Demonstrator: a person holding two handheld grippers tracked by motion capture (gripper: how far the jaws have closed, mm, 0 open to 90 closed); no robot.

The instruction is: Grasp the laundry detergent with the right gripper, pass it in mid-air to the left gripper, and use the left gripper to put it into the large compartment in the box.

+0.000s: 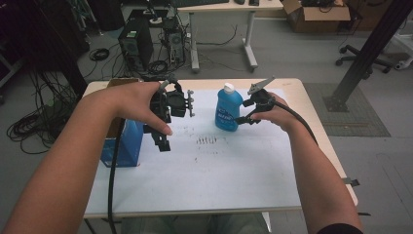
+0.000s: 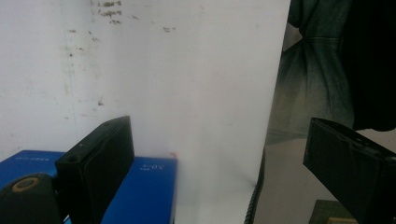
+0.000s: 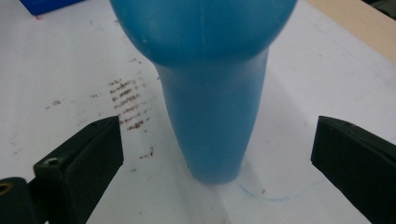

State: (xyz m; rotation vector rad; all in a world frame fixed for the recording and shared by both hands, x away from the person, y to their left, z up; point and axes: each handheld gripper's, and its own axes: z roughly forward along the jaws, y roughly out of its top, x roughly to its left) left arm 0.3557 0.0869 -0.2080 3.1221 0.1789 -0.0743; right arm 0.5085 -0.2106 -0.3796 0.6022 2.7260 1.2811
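The bench (image 1: 204,195) carries a white sheet, and on it a blue bottle (image 1: 228,111) stands upright toward the far middle, white cap on top. A blue box (image 1: 127,144) sits at the left edge of the sheet.

The right gripper (image 1: 242,118) is level with the lower body of the bottle, just beside it. In the right gripper view its fingers (image 3: 81,158) stand wide apart on either side of the bottle (image 3: 212,116); neither pad touches it. Nothing is held.

The left gripper (image 1: 163,141) hangs above the sheet near the blue box. Its fingers (image 2: 100,158) are spread wide and empty; the box (image 2: 149,186) lies behind one of them.

Hazards, largest first:

1. Tipping. The bottle is tall on a narrow base. One pad landing before the other would push it sideways and may topple it.
2. Slip. The body is smooth, rounded plastic and tapers. A grip on the taper may slide when lifted.
3. Squeeze. Excess closing force may dent the soft wall or force liquid toward the cap.
4. Cable drag. The trailing cable (image 1: 297,119) may pull the right hand off line.
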